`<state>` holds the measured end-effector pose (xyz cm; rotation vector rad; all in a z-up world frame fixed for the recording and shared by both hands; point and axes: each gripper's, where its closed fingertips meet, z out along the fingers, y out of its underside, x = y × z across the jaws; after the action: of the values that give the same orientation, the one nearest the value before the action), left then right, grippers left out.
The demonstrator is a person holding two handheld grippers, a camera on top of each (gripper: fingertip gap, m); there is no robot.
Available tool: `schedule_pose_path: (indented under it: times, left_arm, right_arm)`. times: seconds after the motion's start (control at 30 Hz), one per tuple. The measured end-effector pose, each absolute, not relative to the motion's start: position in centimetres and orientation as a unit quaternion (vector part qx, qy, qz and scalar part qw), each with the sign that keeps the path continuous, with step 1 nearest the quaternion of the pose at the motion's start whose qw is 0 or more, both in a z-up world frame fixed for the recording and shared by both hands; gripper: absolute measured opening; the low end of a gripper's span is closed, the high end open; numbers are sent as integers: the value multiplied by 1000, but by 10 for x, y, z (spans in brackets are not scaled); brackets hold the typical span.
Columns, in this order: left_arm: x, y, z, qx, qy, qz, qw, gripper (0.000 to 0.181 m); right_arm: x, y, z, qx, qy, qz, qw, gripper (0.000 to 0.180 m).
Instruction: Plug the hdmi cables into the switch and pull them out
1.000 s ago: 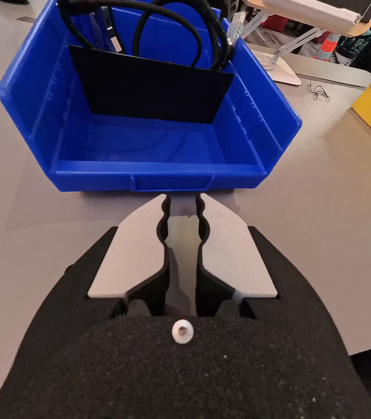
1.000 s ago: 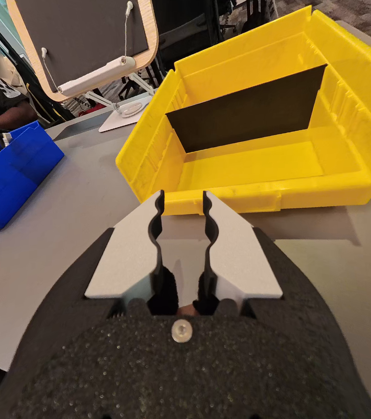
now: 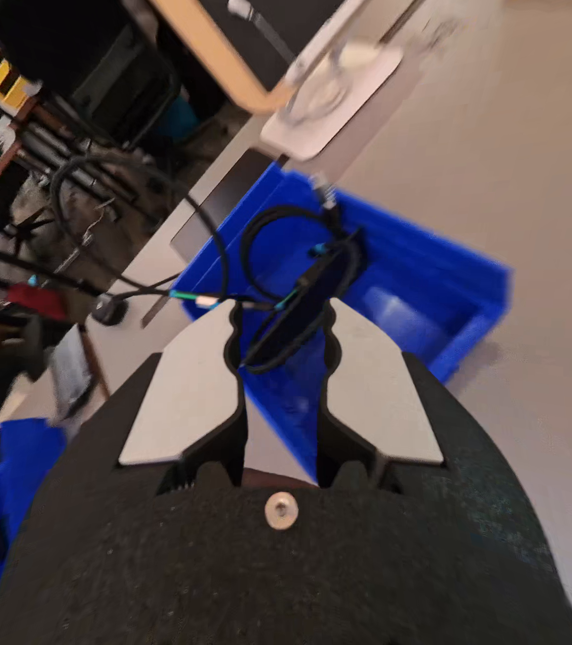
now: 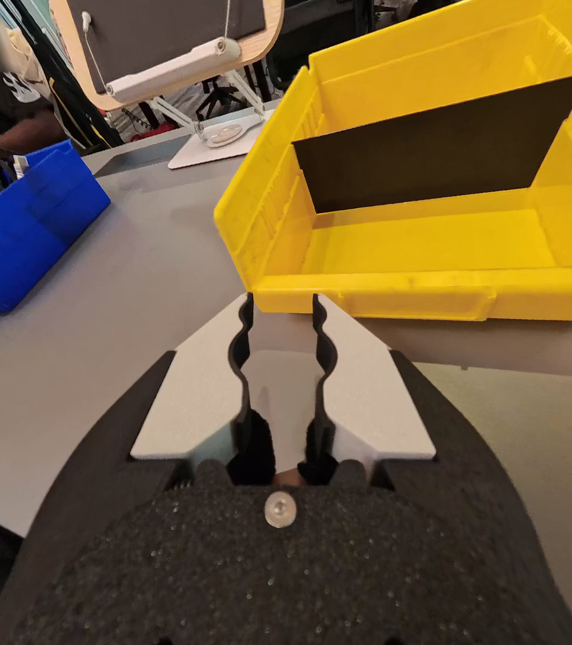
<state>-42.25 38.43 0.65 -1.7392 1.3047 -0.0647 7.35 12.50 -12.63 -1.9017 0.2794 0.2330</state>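
L gripper (image 3: 281, 314) has swung hard vs 1 s back: then it sat level facing the blue bin's (image 3: 417, 244) front lip, now the view is rolled and blurred, looking down over the bin's back compartment, and the fingers have spread wider, nothing between the pads. Judgement: that's the reach-in for a cable; no plugging begun, no switch clearly seen in either view. In the L wrist view, going L to R: at 9 o'clock a black cable loop (image 3: 78, 195) arcs out past the bin wall over the table edge, its light plug (image 3: 204, 301) lying roughly horizontal, tip pointing toward 3 o'clock, just beside the L fingertip. Centre: coiled hdmi cables (image 3: 260, 244) behind the black divider (image 3: 312, 296), whose long axis runs 7 to 1 o'clock; a plug end at the far rim points to 12. Blur hides connector types. R gripper (image 4: 283, 300) barely moved, a bit closer to the yellow bin (image 4: 417, 289), fingers parted about as before, holding nothing. In its view the blue bin sits at 9 o'clock, yellow bin at 1–2 o'clock with nothing in the part that shows, gripper tips just short of its front lip. R looks idle till L brings a cable out.
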Motion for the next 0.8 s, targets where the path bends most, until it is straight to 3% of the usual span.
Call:
schedule_pose_path:
  times: [0.23, 0.4, 0.6, 0.8]
  left_arm:
    - [-426, 492, -59, -735, 581, 53, 346, 63]
    - [-428, 532, -88, -743, 595, 71, 297, 63]
    - [-424, 533, -101, -688, 637, 127, 324, 46]
    - [-425, 534, -108, -659, 630, 171, 373, 56]
  right_arm:
    - [58, 134, -131, -797, 141, 186, 557, 34]
    - [58, 131, -137, -801, 144, 211, 542, 34]
    - [66, 130, -138, -788, 173, 242, 539, 33]
    - [57, 138, -144, -793, 169, 266, 522, 34]
